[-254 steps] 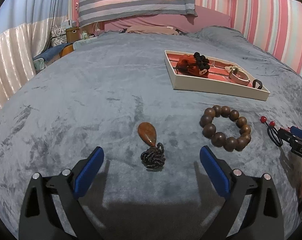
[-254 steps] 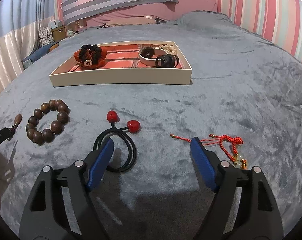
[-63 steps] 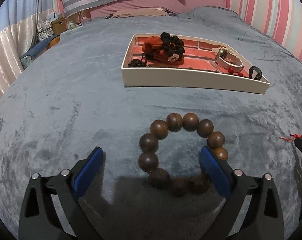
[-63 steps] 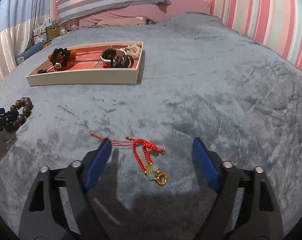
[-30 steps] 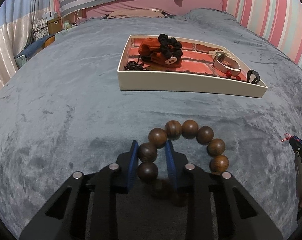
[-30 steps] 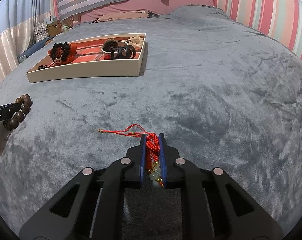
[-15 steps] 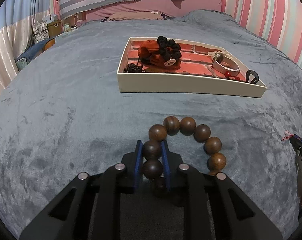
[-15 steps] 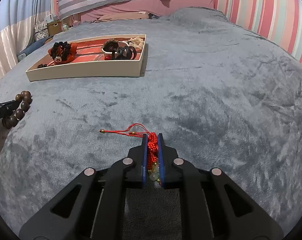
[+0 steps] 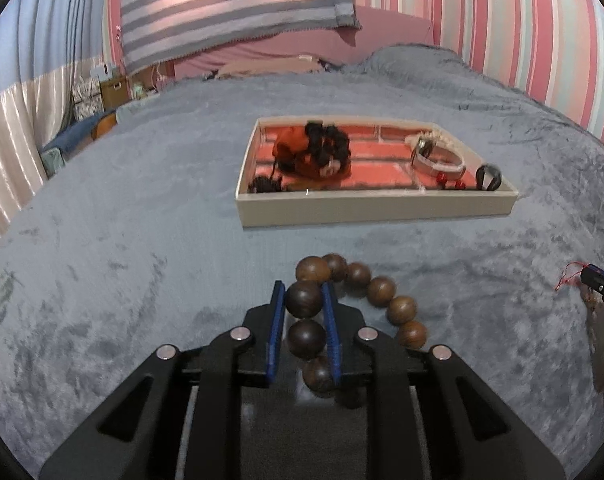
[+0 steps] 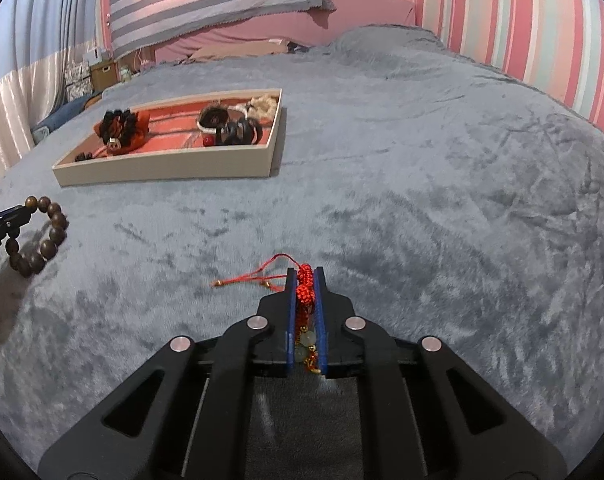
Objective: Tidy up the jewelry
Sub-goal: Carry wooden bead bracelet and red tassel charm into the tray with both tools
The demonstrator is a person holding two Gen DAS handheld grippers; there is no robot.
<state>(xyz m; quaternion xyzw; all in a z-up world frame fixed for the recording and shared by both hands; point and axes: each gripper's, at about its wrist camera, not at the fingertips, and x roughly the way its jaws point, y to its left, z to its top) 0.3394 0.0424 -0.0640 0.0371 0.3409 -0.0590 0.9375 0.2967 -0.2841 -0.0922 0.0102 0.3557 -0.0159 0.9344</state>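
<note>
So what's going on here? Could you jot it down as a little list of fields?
Surface: grey plush blanket
Left gripper: shut on the wooden bead bracelet
Right gripper: shut on the red cord charm
Jewelry tray: beige box with red lining, already holding several pieces
Not yet done: both held pieces are outside the tray

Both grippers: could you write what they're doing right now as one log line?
left gripper: shut on bead bracelet | right gripper: shut on red cord charm | tray: ahead on blanket
</note>
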